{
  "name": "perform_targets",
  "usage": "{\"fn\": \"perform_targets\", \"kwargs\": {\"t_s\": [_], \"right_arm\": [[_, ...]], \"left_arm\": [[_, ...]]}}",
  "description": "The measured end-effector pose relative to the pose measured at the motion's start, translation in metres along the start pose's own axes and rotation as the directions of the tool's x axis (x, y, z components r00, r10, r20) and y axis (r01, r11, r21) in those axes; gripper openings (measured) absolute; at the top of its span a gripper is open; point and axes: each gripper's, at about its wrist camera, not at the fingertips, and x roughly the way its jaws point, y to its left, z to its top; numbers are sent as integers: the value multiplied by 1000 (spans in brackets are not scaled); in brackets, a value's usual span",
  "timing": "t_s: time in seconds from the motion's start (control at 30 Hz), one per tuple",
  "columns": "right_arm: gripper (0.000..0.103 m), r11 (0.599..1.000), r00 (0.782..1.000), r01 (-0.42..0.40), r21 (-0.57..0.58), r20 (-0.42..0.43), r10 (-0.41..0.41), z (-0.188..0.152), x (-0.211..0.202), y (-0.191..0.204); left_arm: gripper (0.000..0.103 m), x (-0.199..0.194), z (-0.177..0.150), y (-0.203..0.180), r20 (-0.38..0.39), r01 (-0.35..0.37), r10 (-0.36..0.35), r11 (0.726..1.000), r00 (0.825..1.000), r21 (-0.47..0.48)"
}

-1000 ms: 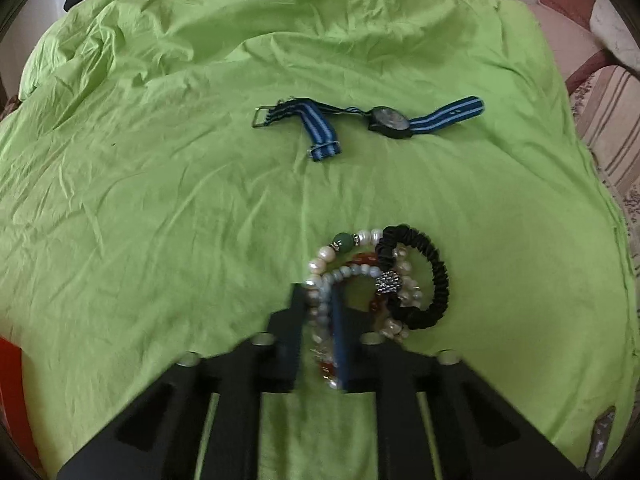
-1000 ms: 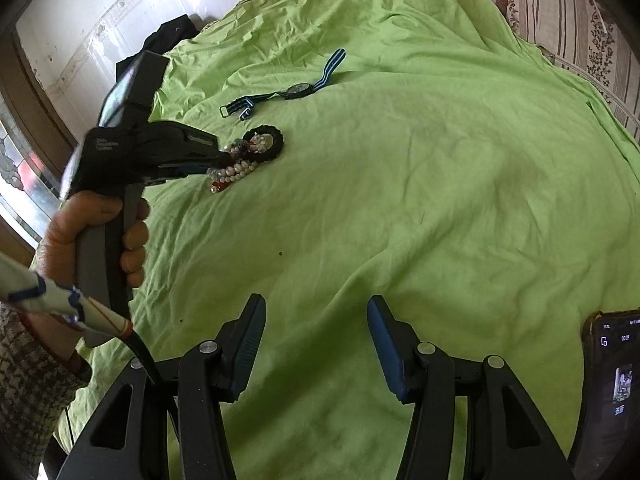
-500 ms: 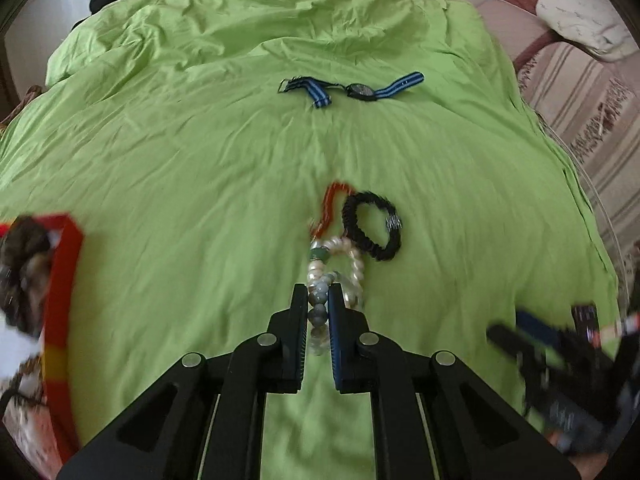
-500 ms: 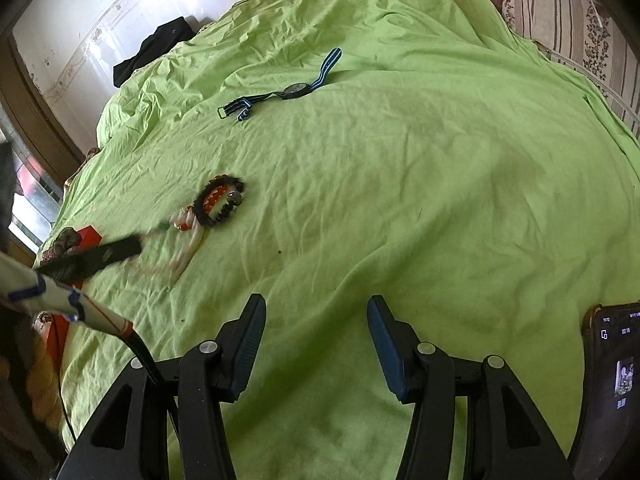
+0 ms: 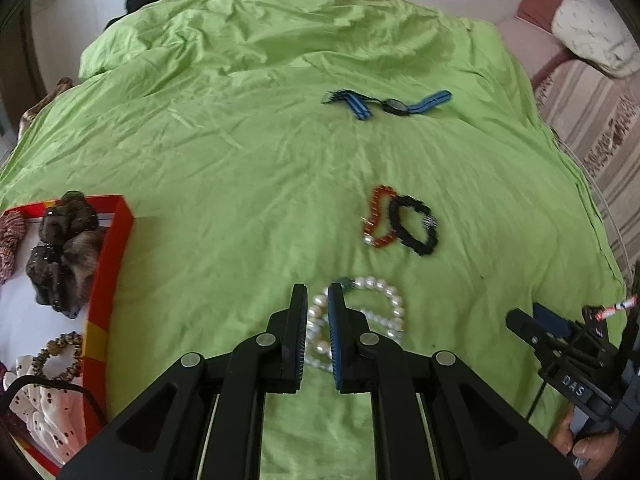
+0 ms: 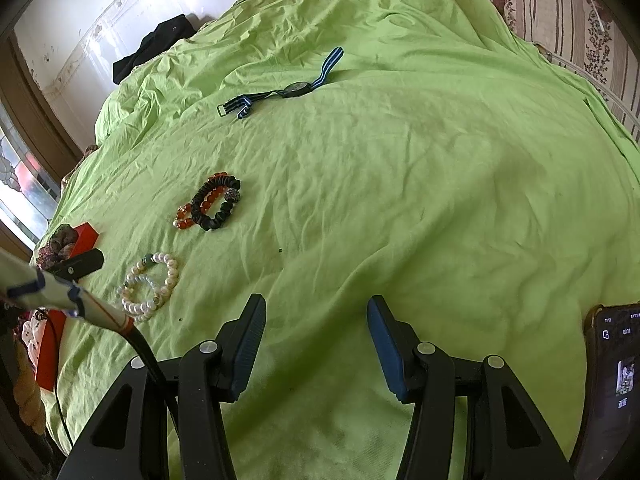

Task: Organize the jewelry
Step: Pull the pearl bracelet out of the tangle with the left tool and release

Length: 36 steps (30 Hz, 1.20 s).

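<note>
Pearl beads sit pinched in our left gripper (image 5: 317, 322), whose jaws are closed on the pearl bracelet (image 5: 372, 312) near the red tray (image 5: 114, 256) at the bed's left edge. Our right gripper (image 6: 316, 344) hovers with jaws apart and nothing between them. On the green bedsheet (image 6: 400, 184) lie the red bead bracelet (image 5: 378, 216) touching the black bracelet (image 5: 414, 226), and farther off the blue-strapped watch (image 5: 394, 105).

One watch (image 5: 394, 105), one red bracelet (image 5: 378, 216), one black scrunchie (image 5: 414, 224). Two pearl bracelets (image 5: 380, 312). One red tray (image 5: 114, 248), one phone (image 6: 618, 376).
</note>
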Motion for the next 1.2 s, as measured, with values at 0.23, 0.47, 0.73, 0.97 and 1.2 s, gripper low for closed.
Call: {"fn": "perform_targets", "kwargs": {"t_s": [0.23,0.47,0.73,0.97,1.2], "right_arm": [[57,1000,1000,-4,-4,0,4,0,1,2],[57,1000,1000,-2,-7,1,2,0,1,2],[57,1000,1000,7,-14,6,-7,-1,1,3],[57,1000,1000,1,-9,4,-1,-1,1,3],[57,1000,1000,-9,-1,8,9,1,-3,1]], "left_arm": [[34,18,5,-8,-49,33,-30,998,998,53],[36,61,6,-24,-136,64,-43,985,990,159],[10,59,13,-18,-119,21,-2,987,993,158],[10,26,29,27,-35,-100,100,995,994,5],[16,12,34,21,5,-48,48,999,999,-19]]}}
